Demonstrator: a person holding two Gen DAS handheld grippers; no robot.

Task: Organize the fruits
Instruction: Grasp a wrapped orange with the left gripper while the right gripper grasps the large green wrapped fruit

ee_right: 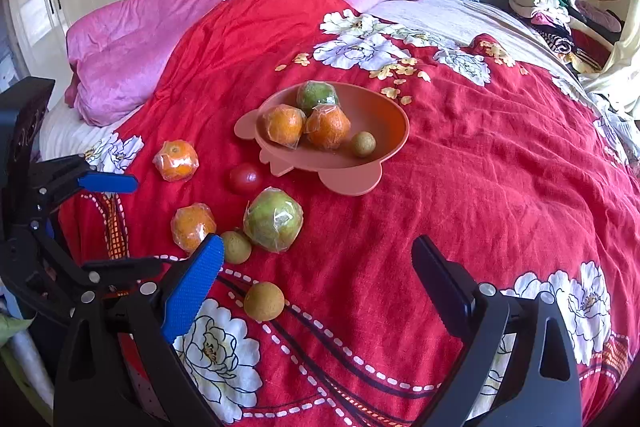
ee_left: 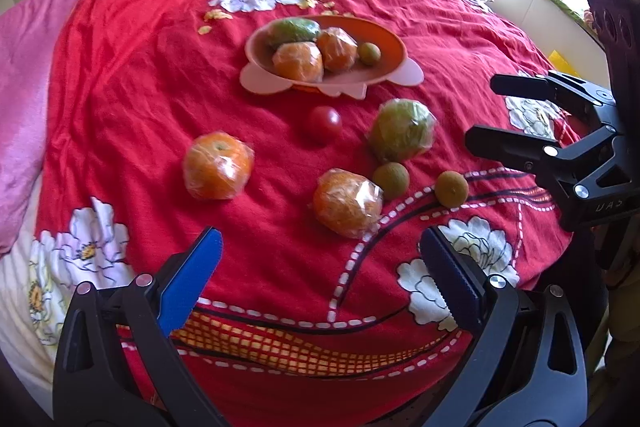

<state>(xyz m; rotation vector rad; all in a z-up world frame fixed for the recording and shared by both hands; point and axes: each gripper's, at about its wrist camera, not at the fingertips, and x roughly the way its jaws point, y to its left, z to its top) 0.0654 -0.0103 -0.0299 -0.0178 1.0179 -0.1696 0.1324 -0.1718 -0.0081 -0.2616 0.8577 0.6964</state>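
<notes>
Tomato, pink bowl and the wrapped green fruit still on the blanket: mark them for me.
Tomato [ee_left: 325, 123]: left wrist view, its middle.
Pink bowl [ee_right: 384, 115]: right wrist view, bare inner wall.
Wrapped green fruit [ee_right: 273, 220]: right wrist view, its middle.

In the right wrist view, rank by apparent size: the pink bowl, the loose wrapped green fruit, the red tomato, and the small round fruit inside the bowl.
1. Pink bowl
2. Wrapped green fruit
3. Red tomato
4. Small round fruit in the bowl, close to the tomato in size and farther from the camera, so that order is unsure.

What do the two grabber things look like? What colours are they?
Both are black plastic clamps with silver bolts. The left gripper has two long fingers with ridged blue pads. The right gripper has the same. White letters mark the right one's body in the left view.
</notes>
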